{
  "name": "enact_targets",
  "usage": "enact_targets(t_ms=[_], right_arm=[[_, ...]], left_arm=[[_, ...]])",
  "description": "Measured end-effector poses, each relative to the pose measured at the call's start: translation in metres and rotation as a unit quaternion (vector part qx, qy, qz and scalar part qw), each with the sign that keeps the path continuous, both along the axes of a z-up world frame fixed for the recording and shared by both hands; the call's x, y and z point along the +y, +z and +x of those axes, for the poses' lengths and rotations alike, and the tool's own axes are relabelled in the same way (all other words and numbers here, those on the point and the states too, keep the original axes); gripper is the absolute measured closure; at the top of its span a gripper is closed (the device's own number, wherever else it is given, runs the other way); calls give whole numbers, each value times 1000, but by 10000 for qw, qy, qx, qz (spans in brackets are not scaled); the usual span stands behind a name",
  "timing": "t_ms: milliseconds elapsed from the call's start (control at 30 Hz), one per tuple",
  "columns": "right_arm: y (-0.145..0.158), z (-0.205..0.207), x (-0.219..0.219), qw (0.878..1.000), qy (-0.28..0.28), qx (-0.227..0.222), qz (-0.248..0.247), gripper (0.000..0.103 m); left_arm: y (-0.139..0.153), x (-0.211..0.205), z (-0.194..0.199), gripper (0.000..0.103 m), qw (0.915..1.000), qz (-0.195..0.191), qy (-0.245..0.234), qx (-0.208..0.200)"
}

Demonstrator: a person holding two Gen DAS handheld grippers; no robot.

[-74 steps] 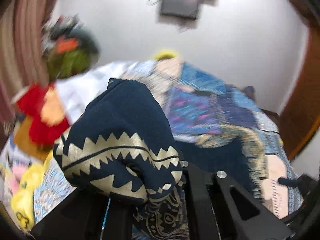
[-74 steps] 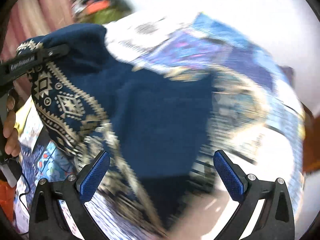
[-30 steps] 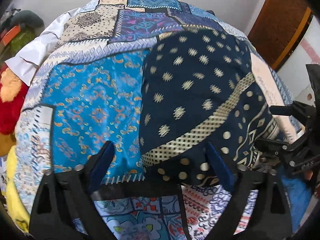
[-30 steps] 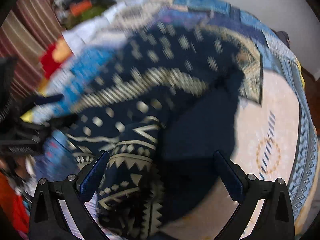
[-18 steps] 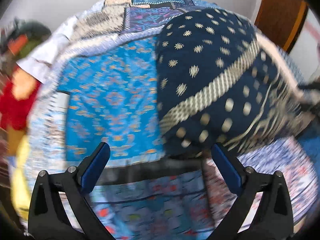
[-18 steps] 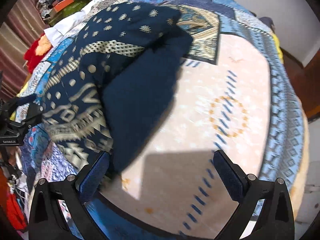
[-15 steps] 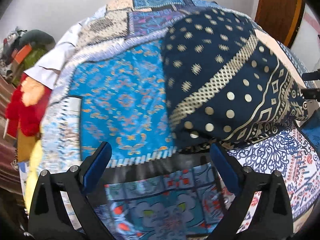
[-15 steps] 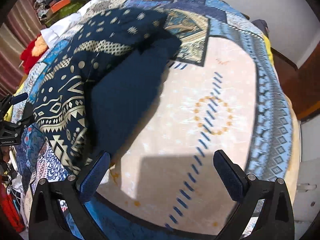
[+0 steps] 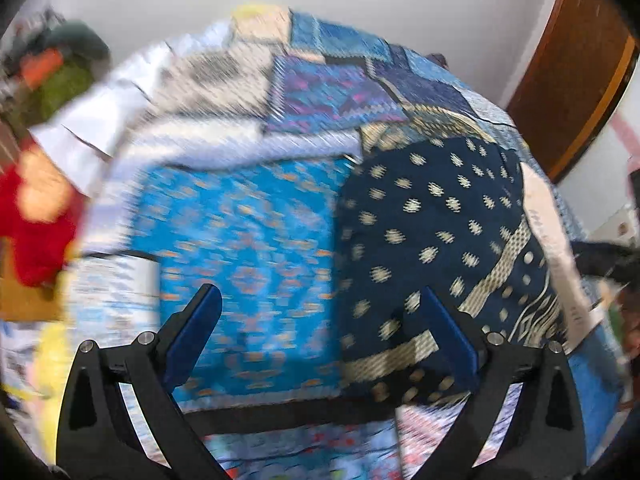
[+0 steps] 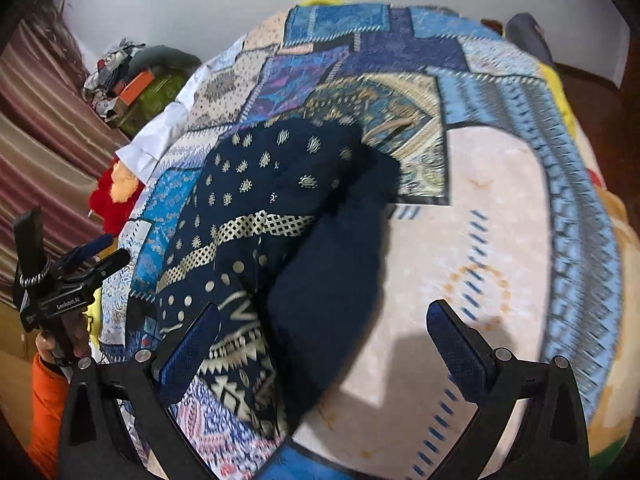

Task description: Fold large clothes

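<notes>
the patchwork bedspread [image 10: 500,208] carries the navy patterned garment [image 10: 280,216], lying in a loose fold with its long axis running away from the near edge toward the far end. the right gripper [image 10: 320,344] hangs spread and empty over its near hem, closer than the left gripper [image 9: 320,336], also wide open with nothing held, the cloth lying toward its right finger.

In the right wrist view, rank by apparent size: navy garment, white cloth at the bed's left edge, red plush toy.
1. Navy garment, by far.
2. White cloth and red plush toy look alike; both sit farther off, so unranked.
</notes>
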State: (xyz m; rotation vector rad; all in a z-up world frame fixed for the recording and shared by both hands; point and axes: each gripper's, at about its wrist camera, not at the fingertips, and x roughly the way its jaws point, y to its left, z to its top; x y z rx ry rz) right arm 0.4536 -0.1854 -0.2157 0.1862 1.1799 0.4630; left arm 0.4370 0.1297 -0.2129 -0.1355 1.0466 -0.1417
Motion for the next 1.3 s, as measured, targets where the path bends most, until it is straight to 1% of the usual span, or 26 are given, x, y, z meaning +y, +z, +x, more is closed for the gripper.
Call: enact_targets(t_ms=[67, 100, 167, 233, 267, 367, 467, 500, 533, 600, 633, 667, 700, 733, 767, 833, 867, 967, 1067, 1167, 1233, 1300], right_arm=[[-14, 9, 9, 9998, 96, 171, -10, 0], [-24, 16, 15, 9994, 146, 307, -15, 0], [-43, 27, 24, 9982, 174, 577, 63, 0], [-54, 34, 30, 9965, 225, 766, 252, 0], [-58, 39, 34, 9961, 230, 795, 306, 0], [-59, 48, 50, 9969, 425, 615, 252, 0], [-65, 58, 62, 9970, 440, 561, 289, 0], [-65, 61, 65, 9970, 446, 534, 331, 0], [-67, 63, 68, 9969, 450, 518, 394, 0], [-72, 70, 71, 9954, 436, 548, 657, 9], [-74, 72, 70, 9949, 402, 551, 738, 18], [-75, 74, 70, 9944, 393, 557, 813, 31], [-75, 75, 69, 9937, 387, 577, 881, 38], [-75, 75, 66, 9929, 370, 594, 966, 48], [-73, 75, 65, 9915, 389, 619, 1078, 55], [-66, 72, 66, 9916, 462, 560, 1066, 63], [-58, 68, 70, 9925, 536, 473, 991, 65], [-34, 58, 84, 9937, 672, 263, 854, 66], [-7, 44, 93, 9926, 789, 54, 916, 66], [20, 31, 112, 9911, 941, -152, 925, 66], [33, 22, 124, 9900, 1019, -229, 944, 66], [45, 11, 140, 9883, 1127, -297, 984, 66]], left_arm=[[-21, -4, 18, 3, 9979, -502, -84, 407], [-30, -4, 23, 3, 9960, -725, -77, 524], [-45, -2, 35, 3, 9877, -1402, -6, 697], [-55, -1, 43, 2, 9796, -1832, 38, 830], [-61, -1, 48, 0, 9761, -1981, 64, 891], [-76, -8, 61, 0, 9680, -2281, -3, 1051], [-85, -13, 69, 0, 9583, -2619, -47, 1141], [-87, -14, 71, 0, 9566, -2676, -45, 1155], [-88, -16, 72, 1, 9563, -2685, -33, 1156], [-86, -17, 72, 7, 9590, -2612, 14, 1098], [-83, -17, 69, 13, 9614, -2550, 29, 1035], [-79, -17, 67, 19, 9636, -2487, 34, 977], [-75, -16, 65, 22, 9649, -2454, 34, 936], [-71, -14, 61, 27, 9656, -2438, 34, 906], [-65, -15, 57, 30, 9665, -2419, 46, 853], [-51, -15, 47, 34, 9695, -2331, 11, 759], [-43, -13, 42, 36, 9710, -2288, -4, 694], [-20, -5, 25, 38, 9737, -2219, 21, 517], [13, 7, 0, 37, 9774, -2099, 62, 238], [41, 24, -19, 37, 9805, -1961, 160, 26], [53, 37, -33, 37, 9806, -1942, 257, -55], [58, 50, -46, 37, 9805, -1930, 363, -86]])
